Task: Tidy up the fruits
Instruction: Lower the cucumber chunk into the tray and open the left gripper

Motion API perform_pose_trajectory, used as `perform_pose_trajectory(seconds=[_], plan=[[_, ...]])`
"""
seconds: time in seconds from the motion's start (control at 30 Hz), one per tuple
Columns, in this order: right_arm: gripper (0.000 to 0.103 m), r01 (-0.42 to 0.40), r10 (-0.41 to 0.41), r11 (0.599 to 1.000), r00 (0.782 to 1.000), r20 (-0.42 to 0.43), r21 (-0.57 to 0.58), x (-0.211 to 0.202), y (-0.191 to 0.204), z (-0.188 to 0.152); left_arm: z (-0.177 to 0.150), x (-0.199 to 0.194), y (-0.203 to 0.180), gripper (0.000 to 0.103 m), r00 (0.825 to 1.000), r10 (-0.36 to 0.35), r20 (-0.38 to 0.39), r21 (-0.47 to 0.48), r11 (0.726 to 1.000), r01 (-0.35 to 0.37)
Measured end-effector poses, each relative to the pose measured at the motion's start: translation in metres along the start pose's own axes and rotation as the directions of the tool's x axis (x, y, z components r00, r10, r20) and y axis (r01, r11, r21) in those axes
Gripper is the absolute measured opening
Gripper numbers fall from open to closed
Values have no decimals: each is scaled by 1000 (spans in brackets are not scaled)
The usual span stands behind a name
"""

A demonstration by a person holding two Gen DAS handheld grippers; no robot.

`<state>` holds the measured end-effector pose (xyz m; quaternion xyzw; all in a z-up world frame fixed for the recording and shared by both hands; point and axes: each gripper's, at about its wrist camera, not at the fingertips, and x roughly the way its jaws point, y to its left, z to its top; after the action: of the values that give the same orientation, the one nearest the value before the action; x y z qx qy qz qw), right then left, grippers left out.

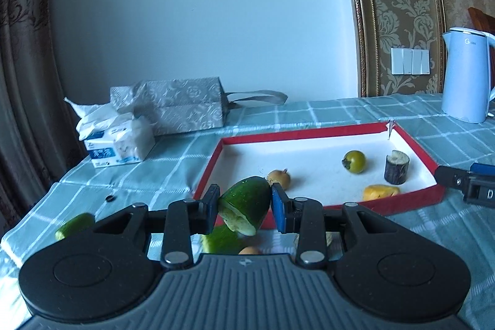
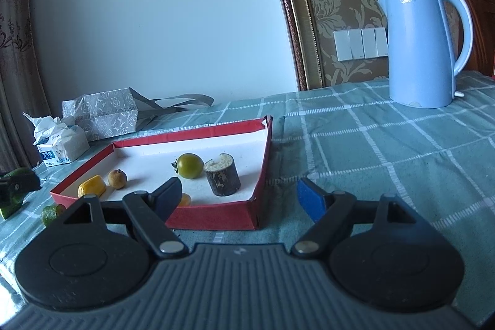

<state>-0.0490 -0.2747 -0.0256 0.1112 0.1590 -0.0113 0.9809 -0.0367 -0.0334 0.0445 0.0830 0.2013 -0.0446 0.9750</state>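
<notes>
You're working over the checked tablecloth, with the red-walled tray lying at twelve o'clock from your left gripper. That gripper is clamping a cut cucumber piece clear of the cloth, just short of the tray's near wall. Your right gripper is standing wide and empty at the tray's near corner. Next you're needing to carry the cucumber over the wall, then release.
</notes>
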Motion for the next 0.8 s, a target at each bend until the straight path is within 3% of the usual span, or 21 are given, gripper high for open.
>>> perform_pose_trajectory(seconds=[0.8], plan=[[80, -26, 30, 997, 998, -56, 70, 12, -8, 1, 36, 103, -32, 36, 987, -35, -154, 25, 999, 39]])
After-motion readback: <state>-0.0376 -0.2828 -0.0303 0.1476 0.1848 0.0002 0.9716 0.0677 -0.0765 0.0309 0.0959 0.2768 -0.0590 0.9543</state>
